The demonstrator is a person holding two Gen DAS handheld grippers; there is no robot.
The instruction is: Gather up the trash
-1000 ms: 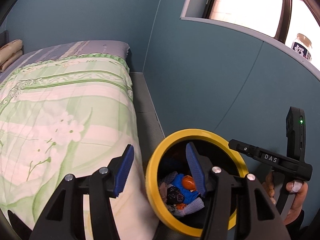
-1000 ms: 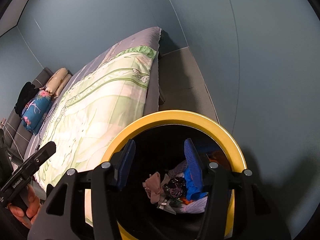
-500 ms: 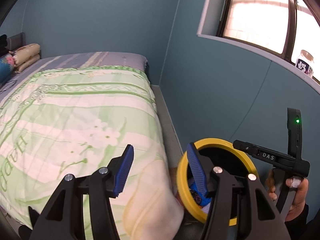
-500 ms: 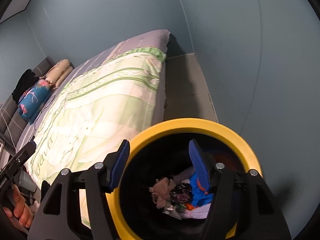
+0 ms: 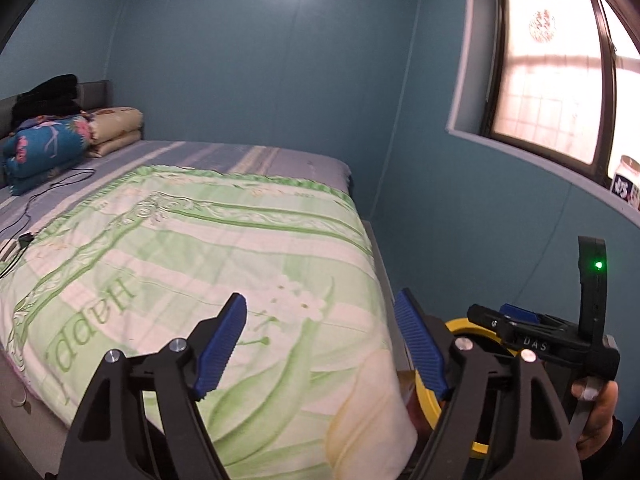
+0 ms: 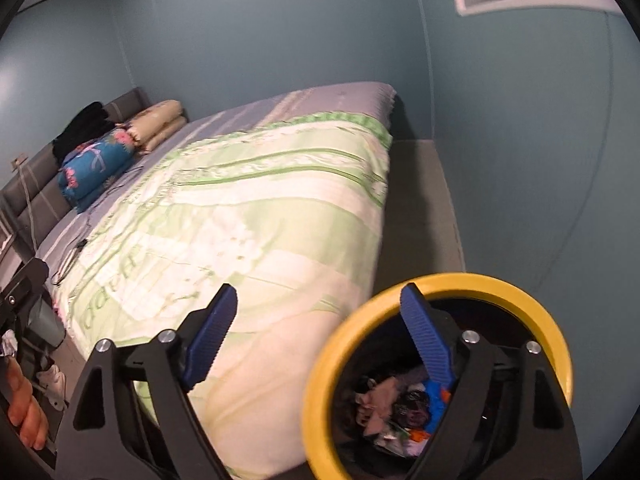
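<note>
A black trash bin with a yellow rim (image 6: pixel 480 280) stands on the floor between the bed and the wall. Crumpled trash (image 6: pixel 400 404) lies inside it: beige, black, blue and orange pieces. In the left wrist view only part of the bin's yellow rim (image 5: pixel 468 326) shows behind the fingers. My right gripper (image 6: pixel 320 344) is open and empty, above the bin's left rim and the bed corner. My left gripper (image 5: pixel 322 346) is open and empty, over the bed's near corner. The right gripper's body (image 5: pixel 560 340) shows at the right of the left wrist view.
A bed with a green floral quilt (image 5: pixel 192 256) fills the left. Folded bedding (image 5: pixel 48 148) and a cable (image 5: pixel 24 216) lie near the headboard. A blue wall (image 5: pixel 480 208) with a window (image 5: pixel 552 80) and a jar (image 5: pixel 626 180) on the sill is at the right. A shoe (image 6: pixel 52 380) lies on the floor.
Both grippers have lifted and tilted up and left, away from the bin. The bin has slid to the lower right of both views and more of the bed shows.
</note>
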